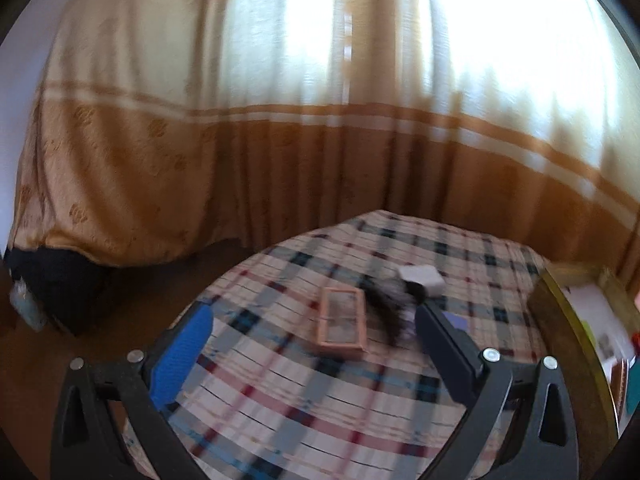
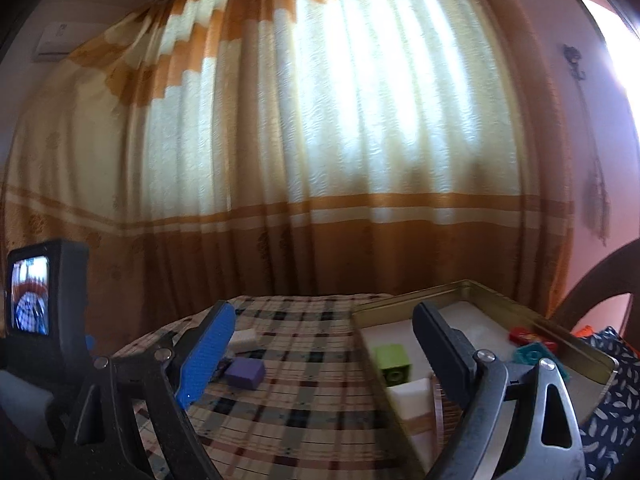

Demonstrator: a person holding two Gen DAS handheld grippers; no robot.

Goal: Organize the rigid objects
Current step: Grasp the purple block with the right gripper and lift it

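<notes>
Both jaws spread and empty, the left gripper [image 1: 312, 344] faces a blurred, apparently pink-framed flat box [image 1: 343, 322] on the checked tablecloth [image 1: 280, 392]; the right gripper [image 2: 324, 344] hovers near the gold metal tray [image 2: 472, 292], where sorted pieces collect.

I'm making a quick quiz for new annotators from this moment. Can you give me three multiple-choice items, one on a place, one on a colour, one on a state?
1. Where is the green block?
A. inside the metal tray
B. on the checked cloth
C. between the right gripper's jaws

2. What colour is the block lying on the cloth near the right gripper's blue finger?
A. red
B. purple
C. yellow

3. How does the left gripper stand?
A. shut on the pink frame
B. shut with nothing in it
C. open, holding nothing

Answers:
1 A, the green block sits within the tray's walls.
2 B, it shows purple in the right wrist view.
3 C, its jaws are wide apart and the frame lies on the cloth beyond them.
</notes>
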